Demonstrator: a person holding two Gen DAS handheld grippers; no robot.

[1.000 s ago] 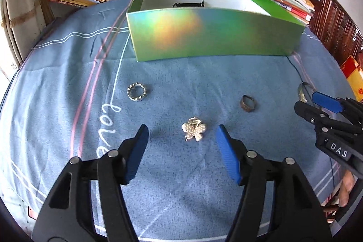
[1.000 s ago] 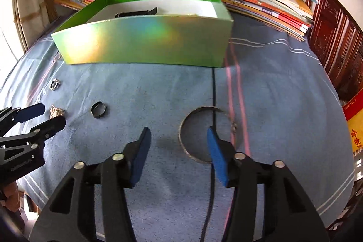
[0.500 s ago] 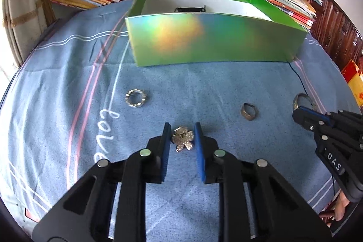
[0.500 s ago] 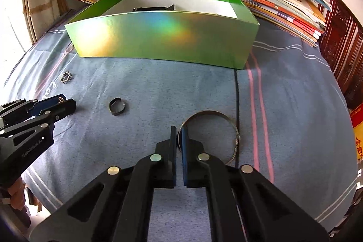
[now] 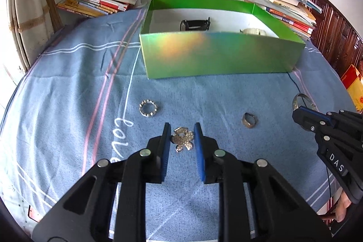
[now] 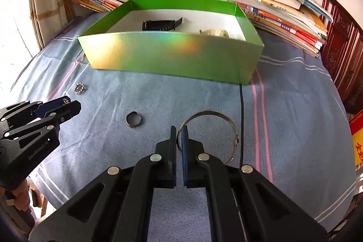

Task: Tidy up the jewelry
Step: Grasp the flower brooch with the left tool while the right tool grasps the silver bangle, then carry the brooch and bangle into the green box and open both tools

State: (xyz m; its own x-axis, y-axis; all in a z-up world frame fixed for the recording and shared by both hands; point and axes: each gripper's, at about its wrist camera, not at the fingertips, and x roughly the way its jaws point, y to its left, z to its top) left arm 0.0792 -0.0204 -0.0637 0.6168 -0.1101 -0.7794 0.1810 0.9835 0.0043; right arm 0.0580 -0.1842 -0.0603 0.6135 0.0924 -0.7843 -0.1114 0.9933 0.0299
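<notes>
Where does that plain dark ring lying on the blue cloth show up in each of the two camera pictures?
Left wrist view: the dark ring lies right of centre, between the two grippers.
Right wrist view: the ring lies left of centre on the cloth.
Shared landmark: the green box behind it.

Both claws, wide open a second ago, are now closed: the left claw [image 5: 181,128] pinches the flower-shaped brooch [image 5: 182,138] between its pads, and the right claw [image 6: 179,130] clamps the thin silver bangle [image 6: 211,115], lifted slightly off the blue bedsheet [image 6: 158,96].
</notes>
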